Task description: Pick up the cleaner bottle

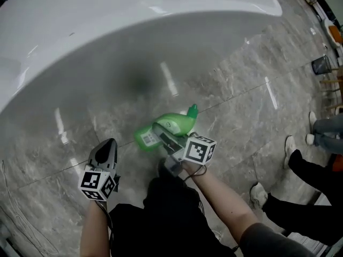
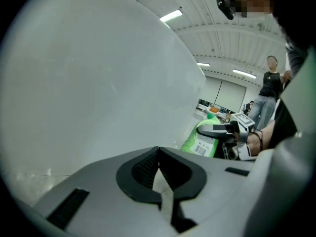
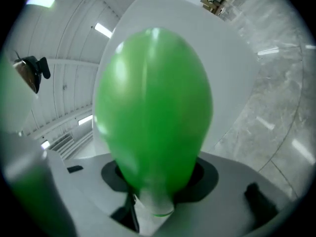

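Over the floor (image 1: 241, 90), the right gripper (image 1: 165, 137) clamps its jaws on the bottle (image 1: 174, 125): lift it level; the left gripper (image 1: 105, 150) has jaws closed, empty.

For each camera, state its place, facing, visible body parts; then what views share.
Head view: on the head, steeply down at the floor beside the white tub; both forearms, left tongs, right tongs gripping the cleaner bottle.
Left gripper view: on the left tongs, facing the tub wall; shut jaws, right hand.
Right gripper view: on the right tongs, facing the cleaner bottle; jaws only.
Shared: cleaner bottle and tub in all three.
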`<state>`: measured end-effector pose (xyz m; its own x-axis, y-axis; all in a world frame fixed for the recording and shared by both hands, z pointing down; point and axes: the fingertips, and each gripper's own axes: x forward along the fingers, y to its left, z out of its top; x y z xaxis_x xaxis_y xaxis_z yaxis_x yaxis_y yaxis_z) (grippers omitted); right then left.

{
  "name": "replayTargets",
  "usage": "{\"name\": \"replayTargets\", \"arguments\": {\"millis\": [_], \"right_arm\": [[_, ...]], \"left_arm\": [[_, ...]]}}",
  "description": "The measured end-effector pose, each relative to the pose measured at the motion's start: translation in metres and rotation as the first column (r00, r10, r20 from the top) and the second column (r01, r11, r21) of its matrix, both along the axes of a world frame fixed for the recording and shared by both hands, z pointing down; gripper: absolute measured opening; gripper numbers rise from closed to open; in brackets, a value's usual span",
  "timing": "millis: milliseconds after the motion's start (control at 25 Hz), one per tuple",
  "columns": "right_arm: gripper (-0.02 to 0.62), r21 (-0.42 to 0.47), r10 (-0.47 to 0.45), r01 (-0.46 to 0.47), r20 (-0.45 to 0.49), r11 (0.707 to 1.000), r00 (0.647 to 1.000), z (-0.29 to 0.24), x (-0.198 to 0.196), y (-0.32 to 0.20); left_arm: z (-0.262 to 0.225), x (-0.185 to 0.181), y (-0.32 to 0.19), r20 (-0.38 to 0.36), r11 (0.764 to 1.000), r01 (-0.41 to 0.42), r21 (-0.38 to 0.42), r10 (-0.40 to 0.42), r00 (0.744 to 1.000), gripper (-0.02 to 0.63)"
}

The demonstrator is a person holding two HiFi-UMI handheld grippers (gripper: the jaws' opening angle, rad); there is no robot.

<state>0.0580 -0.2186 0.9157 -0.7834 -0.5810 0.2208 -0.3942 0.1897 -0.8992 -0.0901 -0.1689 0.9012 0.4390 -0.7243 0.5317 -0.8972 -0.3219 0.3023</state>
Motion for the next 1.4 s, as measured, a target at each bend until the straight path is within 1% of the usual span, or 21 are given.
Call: {"name": "replayTargets", "arguments": {"millis": [80, 200, 360, 440, 520, 600, 720, 800, 880, 960, 1080, 1200, 1400], "right_arm": [[0.195, -0.016, 0.022, -0.022, 0.039, 1.000, 0.999, -0.035, 0.005, 0.009], [0.195, -0.026, 0.028, -0.027, 0.072, 0.999, 0.997, -0.087, 0.011, 0.015], [0.195, -0.013, 0.000, 0.001, 0.069, 1.000, 0.998, -0.157, 0.025, 0.013], [0.195, -0.008, -0.009, 0.009, 0.073, 1.000, 0.997, -0.195, 0.032, 0.014], [0.195, -0.020, 0.013, -0.011, 0.100, 1.000, 0.995, -0.230, 0.041, 0.010], [0.195, -0.038, 0.046, -0.041, 0.121, 0.998, 0.992, -0.258, 0.050, 0.000], [0.195, -0.047, 0.059, -0.055, 0.102, 0.997, 0.993, -0.299, 0.067, -0.011], [0.195, -0.049, 0.058, -0.053, 0.101, 0.997, 0.993, -0.330, 0.078, -0.017], [0.195, -0.051, 0.054, -0.048, 0.119, 0.998, 0.991, -0.363, 0.085, -0.024], [0.195, -0.044, 0.040, -0.034, 0.122, 0.998, 0.992, -0.390, 0.089, -0.030], [0.196, -0.032, 0.026, -0.022, 0.116, 0.999, 0.993, -0.419, 0.089, -0.039], [0.196, -0.024, 0.016, -0.013, 0.114, 1.000, 0.993, -0.446, 0.082, -0.040], [0.196, -0.016, -0.018, 0.019, 0.106, 1.000, 0.994, -0.475, 0.067, -0.022]], "left_arm": [[-0.033, 0.005, 0.005, -0.007, 1.000, 0.014, 0.012, -0.013, 1.000, 0.013], [-0.080, 0.014, 0.008, 0.006, 1.000, 0.004, 0.007, -0.004, 1.000, 0.012], [-0.141, 0.032, 0.001, -0.015, 1.000, -0.012, -0.026, 0.011, 1.000, 0.012], [-0.171, 0.044, -0.001, -0.018, 0.999, -0.035, -0.040, 0.034, 0.999, 0.012], [-0.199, 0.054, -0.007, -0.013, 0.997, -0.058, -0.054, 0.058, 0.998, 0.012], [-0.224, 0.060, -0.018, -0.008, 0.996, -0.058, -0.068, 0.058, 0.998, 0.013], [-0.270, 0.076, -0.034, -0.004, 0.996, -0.045, -0.080, 0.045, 0.999, 0.012], [-0.307, 0.089, -0.045, -0.005, 0.997, -0.043, -0.071, 0.043, 0.999, 0.013], [-0.344, 0.099, -0.058, -0.008, 0.998, -0.036, -0.047, 0.035, 0.999, 0.012], [-0.375, 0.105, -0.069, -0.016, 1.000, -0.014, -0.024, 0.014, 1.000, 0.012], [-0.409, 0.103, -0.078, -0.038, 1.000, 0.028, -0.007, -0.028, 0.999, 0.014], [-0.433, 0.098, -0.075, -0.047, 0.999, 0.034, 0.001, -0.034, 0.998, 0.012], [-0.447, 0.091, -0.061, -0.053, 0.999, 0.037, -0.015, -0.038, 0.998, 0.012]]}}
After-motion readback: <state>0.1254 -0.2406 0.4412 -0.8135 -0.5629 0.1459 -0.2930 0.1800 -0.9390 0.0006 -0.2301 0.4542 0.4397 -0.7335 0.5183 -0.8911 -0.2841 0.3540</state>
